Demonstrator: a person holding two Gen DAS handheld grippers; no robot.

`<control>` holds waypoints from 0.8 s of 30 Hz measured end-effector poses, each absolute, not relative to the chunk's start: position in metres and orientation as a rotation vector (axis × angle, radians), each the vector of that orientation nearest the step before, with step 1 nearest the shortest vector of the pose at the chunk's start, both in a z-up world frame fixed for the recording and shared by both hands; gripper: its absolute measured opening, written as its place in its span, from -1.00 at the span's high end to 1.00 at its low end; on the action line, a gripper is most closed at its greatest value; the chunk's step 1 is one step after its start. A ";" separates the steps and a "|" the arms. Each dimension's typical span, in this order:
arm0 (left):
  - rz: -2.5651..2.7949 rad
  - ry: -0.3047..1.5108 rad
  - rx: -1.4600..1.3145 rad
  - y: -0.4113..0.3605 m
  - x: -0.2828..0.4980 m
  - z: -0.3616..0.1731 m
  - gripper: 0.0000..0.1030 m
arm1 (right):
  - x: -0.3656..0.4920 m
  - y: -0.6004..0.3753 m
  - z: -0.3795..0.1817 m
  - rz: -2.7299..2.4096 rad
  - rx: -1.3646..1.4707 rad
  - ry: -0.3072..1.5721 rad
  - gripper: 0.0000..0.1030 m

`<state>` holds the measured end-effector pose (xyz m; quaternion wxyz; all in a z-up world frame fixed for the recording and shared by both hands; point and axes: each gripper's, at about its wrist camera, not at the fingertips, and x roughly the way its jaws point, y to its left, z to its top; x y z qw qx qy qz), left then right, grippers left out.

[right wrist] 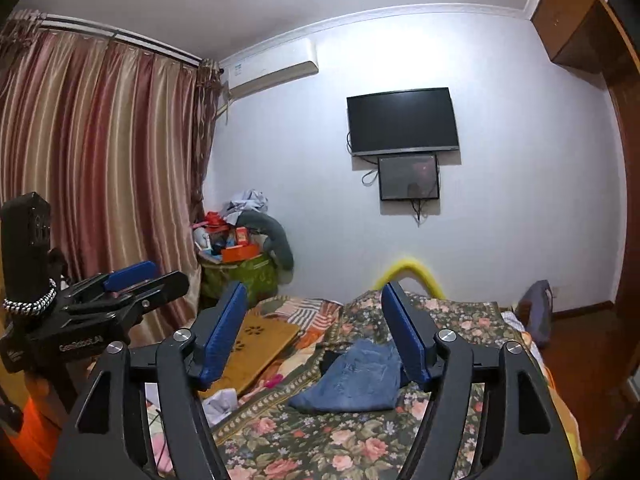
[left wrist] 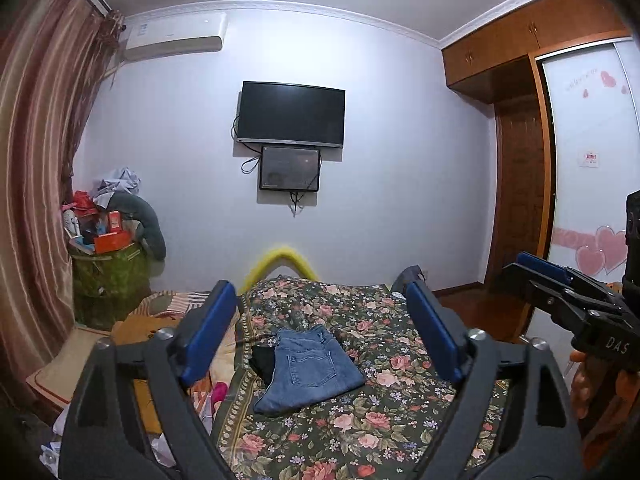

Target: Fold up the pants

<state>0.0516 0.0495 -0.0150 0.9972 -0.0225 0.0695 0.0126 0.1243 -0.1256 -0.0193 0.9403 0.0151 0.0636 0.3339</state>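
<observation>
**Folded jeans on bed, both grippers raised and spread**

Surroundings: A floral bedspread [left wrist: 360, 420] covers the bed. A black garment [left wrist: 262, 362] lies touching the jeans at their 9 o'clock edge, partly tucked beneath them. An orange-brown mat [right wrist: 256, 344] lies on the bed at 9 o'clock from the jeans, with loose pale clothing [right wrist: 222, 402] near its front end. A green bin [left wrist: 110, 284] heaped with boxes and cloth stands in the corner beside the striped curtain [right wrist: 100, 160]. A television [left wrist: 291, 115] hangs on the far wall with a smaller screen [left wrist: 290, 169] just beneath it. A yellow curved bar [left wrist: 282, 258] rises at the bed's far end. A wooden wardrobe [left wrist: 520, 184] stands at 3 o'clock.

Grippers: The left gripper [left wrist: 322, 332] hangs above the bed, fingers spread wide, holding nothing. The right gripper [right wrist: 314, 332] is likewise spread and empty. Neither touches the cloth.

Task item: The jeans [left wrist: 308, 368] lie folded into a compact bundle near the middle of the bedspread, back pocket facing up.

Clearance: Open bedspread surrounds the jeans at 3, 6 and 12 o'clock. The 9 o'clock side is crowded by the black garment and mat.
</observation>
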 end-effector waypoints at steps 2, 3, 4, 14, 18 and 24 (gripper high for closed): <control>0.037 0.134 -0.047 0.051 0.048 -0.017 -0.90 | 0.125 -0.126 -0.020 0.670 0.046 0.137 -0.62; 0.039 0.132 -0.047 0.051 0.046 -0.017 -0.94 | 0.122 -0.127 -0.021 0.661 0.048 0.135 -0.69; 0.039 0.131 -0.047 0.051 0.044 -0.018 -0.95 | 0.123 -0.126 -0.022 0.649 0.047 0.133 -0.69; 0.046 0.136 -0.040 0.050 0.037 -0.027 -0.99 | 0.111 -0.125 -0.029 0.603 0.041 0.134 -0.99; 0.040 0.139 -0.046 0.051 0.036 -0.030 -0.99 | 0.108 -0.122 -0.035 0.595 0.027 0.143 -0.99; 0.036 0.151 -0.052 0.053 0.040 -0.036 -0.99 | 0.108 -0.123 -0.040 0.596 0.023 0.165 -0.99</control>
